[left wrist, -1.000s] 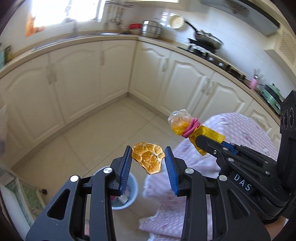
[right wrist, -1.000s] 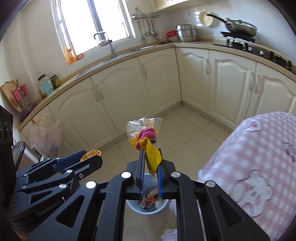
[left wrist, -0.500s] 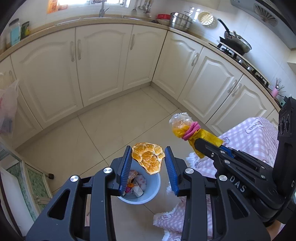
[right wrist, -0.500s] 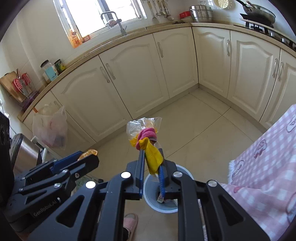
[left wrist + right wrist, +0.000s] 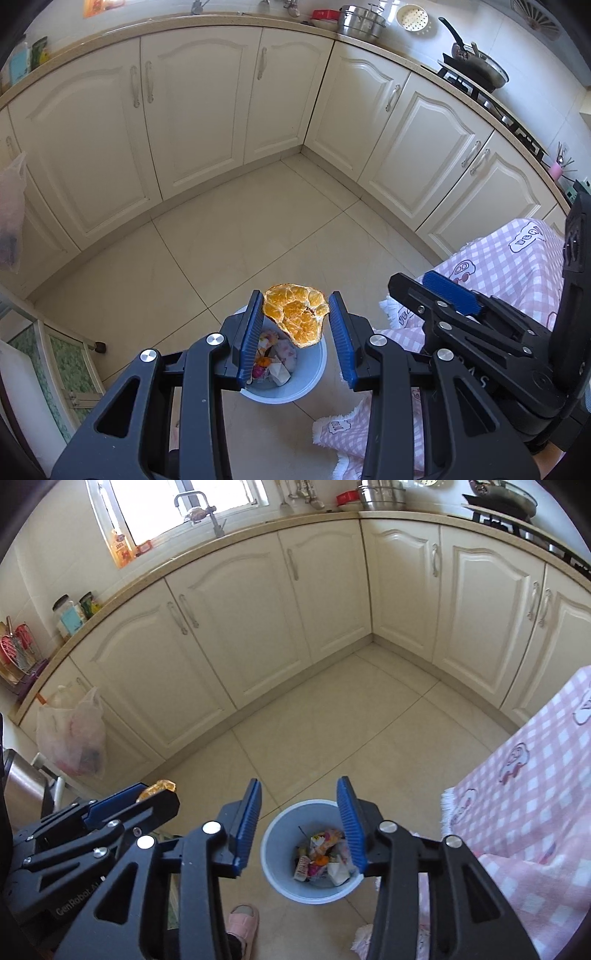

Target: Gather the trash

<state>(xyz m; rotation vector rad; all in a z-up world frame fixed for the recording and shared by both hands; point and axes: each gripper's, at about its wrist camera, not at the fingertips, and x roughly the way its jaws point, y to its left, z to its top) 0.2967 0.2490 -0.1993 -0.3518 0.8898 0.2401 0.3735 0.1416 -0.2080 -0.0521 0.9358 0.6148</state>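
Observation:
My left gripper [image 5: 295, 326] is shut on a dried orange peel [image 5: 297, 314] and holds it over the light blue trash bin [image 5: 306, 387] on the floor. The bin holds wrappers and paper scraps. My right gripper [image 5: 299, 821] is open and empty, right above the same bin [image 5: 275, 867]. It shows at the right of the left wrist view [image 5: 436, 291]. The left gripper with the peel [image 5: 157, 788] shows at the left of the right wrist view. The yellow and pink wrapper is not in its jaws; I cannot pick it out among the trash.
A table with a pink checked cloth [image 5: 517, 266] stands to the right of the bin, also in the right wrist view [image 5: 535, 775]. Cream kitchen cabinets [image 5: 199, 110] line the far side. A plastic bag [image 5: 74, 738] hangs at the left. A pink slipper [image 5: 242, 923] is near the bin.
Both grippers moved over the bin and tilted down. My right gripper opened and the yellow and pink wrapper left its jaws. My left gripper still holds the peel.

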